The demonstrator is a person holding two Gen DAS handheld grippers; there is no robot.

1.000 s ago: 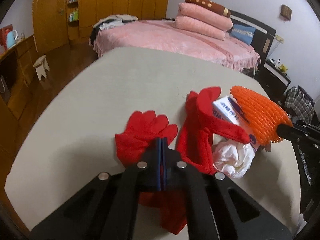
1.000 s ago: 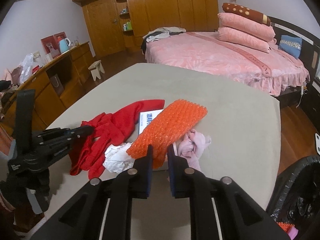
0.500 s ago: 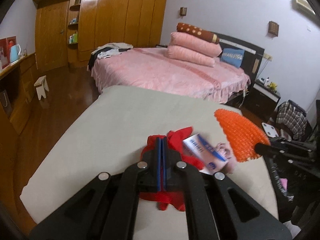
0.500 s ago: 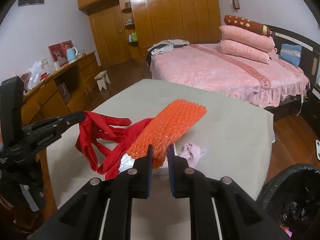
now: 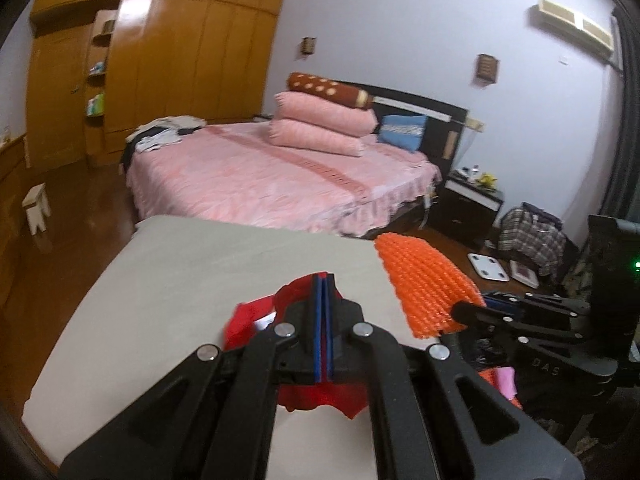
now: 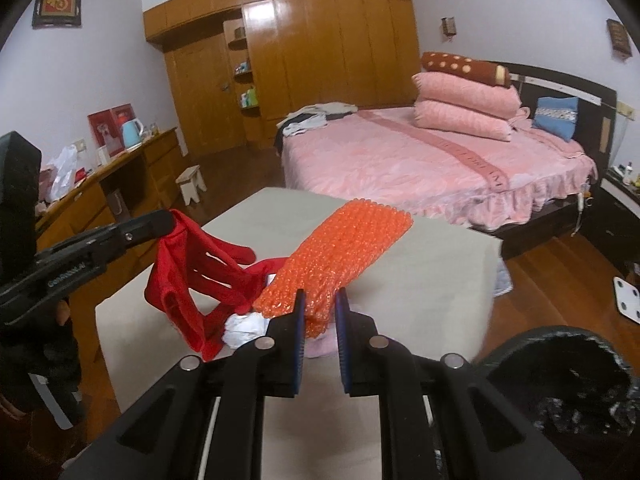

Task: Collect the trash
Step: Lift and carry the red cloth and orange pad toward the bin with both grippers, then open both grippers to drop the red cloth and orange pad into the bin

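Observation:
In the left wrist view my left gripper (image 5: pixel 322 280) is shut on a pair of red gloves (image 5: pixel 246 322) that dangle under its fingers. From the right wrist view the left gripper (image 6: pixel 166 220) holds the red gloves (image 6: pixel 188 276) above the beige table (image 6: pixel 432 280). My right gripper (image 6: pixel 319 300) is shut on the near end of an orange bubble-wrap sheet (image 6: pixel 344 248), which sticks out forward over the table. The same orange sheet (image 5: pixel 424 280) shows beside the right gripper (image 5: pixel 466 310). A crumpled white tissue (image 6: pixel 244 326) and a pink cloth (image 6: pixel 320 346) lie on the table below.
A black-lined bin (image 6: pixel 568 376) stands off the table's right edge. A pink bed (image 6: pixel 420 168) lies beyond the table, a wooden desk (image 6: pixel 120 184) along the left wall, and a small stool (image 6: pixel 192 182) on the wooden floor.
Both grippers have risen. The red gloves came up off the table with the left gripper, and the orange sheet lifted higher with the right. Both stayed shut.

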